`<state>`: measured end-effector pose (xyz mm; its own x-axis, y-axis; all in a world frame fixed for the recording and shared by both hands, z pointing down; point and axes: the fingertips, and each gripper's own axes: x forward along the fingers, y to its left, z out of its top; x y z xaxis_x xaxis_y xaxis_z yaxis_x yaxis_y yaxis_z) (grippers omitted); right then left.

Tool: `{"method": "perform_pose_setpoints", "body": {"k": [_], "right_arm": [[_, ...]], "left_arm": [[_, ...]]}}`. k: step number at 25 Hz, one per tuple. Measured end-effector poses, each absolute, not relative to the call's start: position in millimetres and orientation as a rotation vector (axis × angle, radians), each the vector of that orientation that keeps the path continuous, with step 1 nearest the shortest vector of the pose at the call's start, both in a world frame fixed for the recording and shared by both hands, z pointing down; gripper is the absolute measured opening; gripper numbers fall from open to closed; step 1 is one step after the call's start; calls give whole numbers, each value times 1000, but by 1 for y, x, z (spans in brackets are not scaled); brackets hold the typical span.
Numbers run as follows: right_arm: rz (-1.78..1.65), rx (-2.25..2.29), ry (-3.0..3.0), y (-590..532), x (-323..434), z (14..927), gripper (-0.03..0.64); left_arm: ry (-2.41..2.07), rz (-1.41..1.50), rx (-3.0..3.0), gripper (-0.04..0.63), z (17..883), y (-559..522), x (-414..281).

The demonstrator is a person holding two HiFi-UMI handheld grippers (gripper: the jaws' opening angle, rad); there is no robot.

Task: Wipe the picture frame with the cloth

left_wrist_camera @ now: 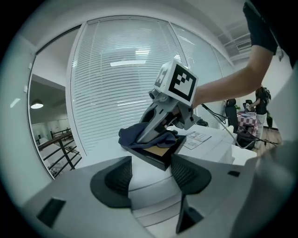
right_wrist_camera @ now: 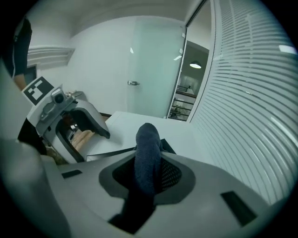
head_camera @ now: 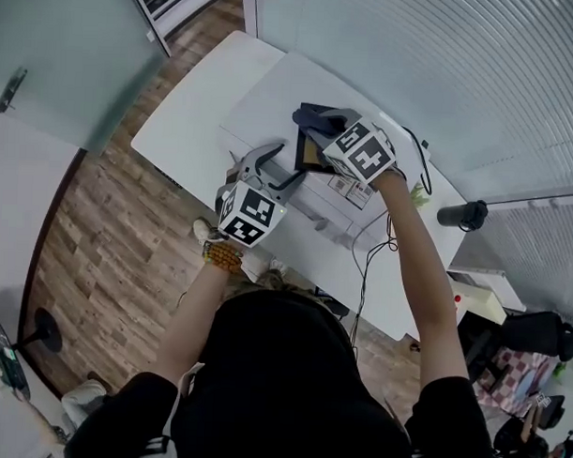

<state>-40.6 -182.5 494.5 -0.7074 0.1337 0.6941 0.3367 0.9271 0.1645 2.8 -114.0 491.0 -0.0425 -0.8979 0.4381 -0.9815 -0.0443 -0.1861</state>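
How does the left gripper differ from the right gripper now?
The left gripper has its jaws apart and empty; the right gripper is shut on the dark blue cloth. The right gripper rests its cloth on the picture frame; the left gripper is beside the frame's edge. Both point toward the frame.

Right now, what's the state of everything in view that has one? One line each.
picture frame: on the white box, not gripped, partly under the cloth.
cloth: bunched, pressed on the picture frame.
right gripper: shut on the cloth.
left gripper: open, empty.
glass door: looks shut.
blinds: lowered.
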Motion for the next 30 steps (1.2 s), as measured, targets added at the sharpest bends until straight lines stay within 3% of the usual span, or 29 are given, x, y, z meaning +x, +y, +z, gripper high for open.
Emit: {"method": "perform_pose_setpoints", "body": {"k": [12,15,18,23,30], "right_arm": [[-324,-825,-2004,-132,16,501,71],[-371,-1069,-1961,-126,20,472,74],[-253,-913,-2230,-157,-32,430,75],[-419,-381,-2255,-227,-67,479,75],[-496,-398,-2238,-208,-60,490,72]], "left_arm": [[-2024,671,2061,262,498,-113,7],[-2035,737,2066,218,498,-111,6],[-2035,782,2071,156,493,-111,-1],[-2007,790,2078,158,494,-110,-2],[-1966,798,2086,163,493,-113,-5]]}}
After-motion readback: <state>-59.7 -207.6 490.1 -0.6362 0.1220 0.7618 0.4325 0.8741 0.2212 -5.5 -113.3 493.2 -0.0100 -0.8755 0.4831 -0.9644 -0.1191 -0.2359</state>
